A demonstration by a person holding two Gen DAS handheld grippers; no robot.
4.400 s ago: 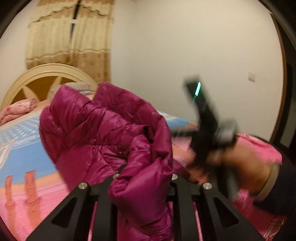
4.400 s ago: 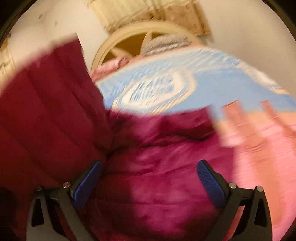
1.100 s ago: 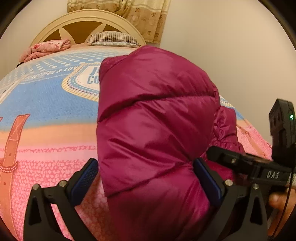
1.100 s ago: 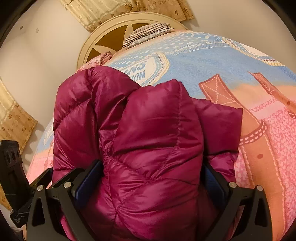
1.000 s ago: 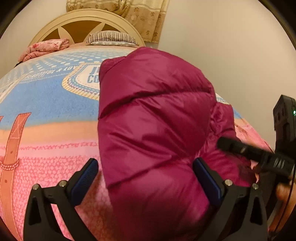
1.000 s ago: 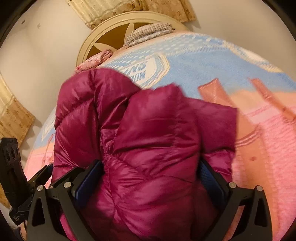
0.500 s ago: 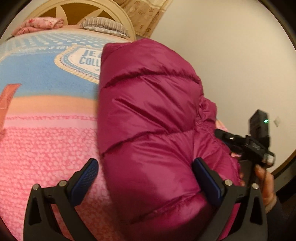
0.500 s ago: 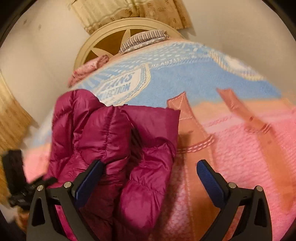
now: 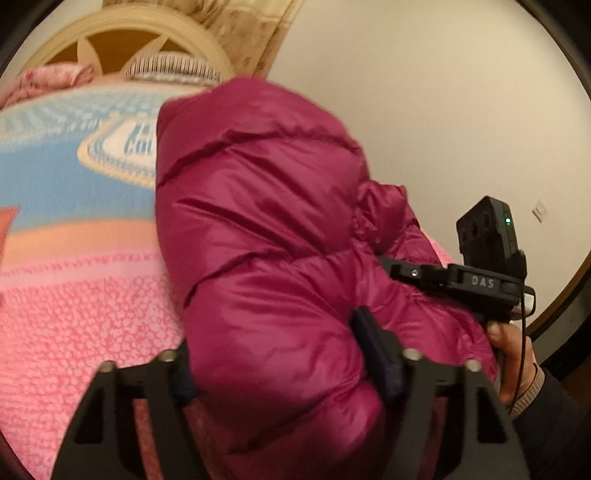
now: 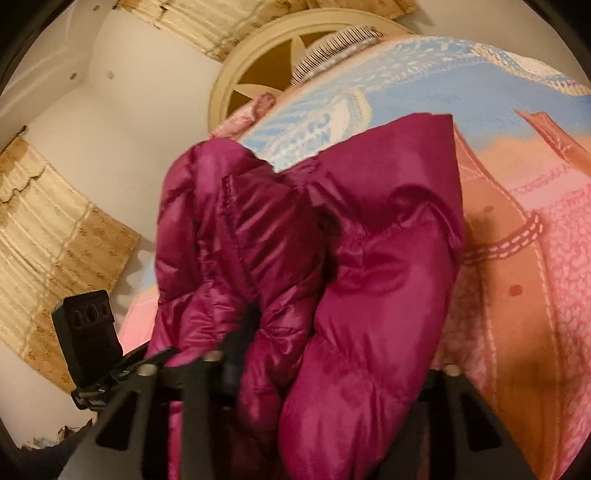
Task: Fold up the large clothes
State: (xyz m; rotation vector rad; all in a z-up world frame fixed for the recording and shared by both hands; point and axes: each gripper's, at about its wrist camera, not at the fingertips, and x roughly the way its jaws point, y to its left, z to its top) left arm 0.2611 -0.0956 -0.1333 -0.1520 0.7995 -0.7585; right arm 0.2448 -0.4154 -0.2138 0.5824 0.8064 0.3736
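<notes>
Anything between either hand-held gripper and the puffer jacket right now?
Nothing visible. The magenta puffer jacket bulges directly between the fingers of the left hand-held gripper, and the right hand-held gripper has folds of it bunched between its own. Both have just been closing on it.

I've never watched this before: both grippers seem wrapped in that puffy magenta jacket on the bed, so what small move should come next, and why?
Probably lift together: the left gripper and right gripper have just been closing on the magenta jacket, bunched on the blanket.

One magenta puffer jacket [image 9: 273,236], two tools, one bed [image 9: 74,295], two pillows, one headboard [image 9: 122,33].
</notes>
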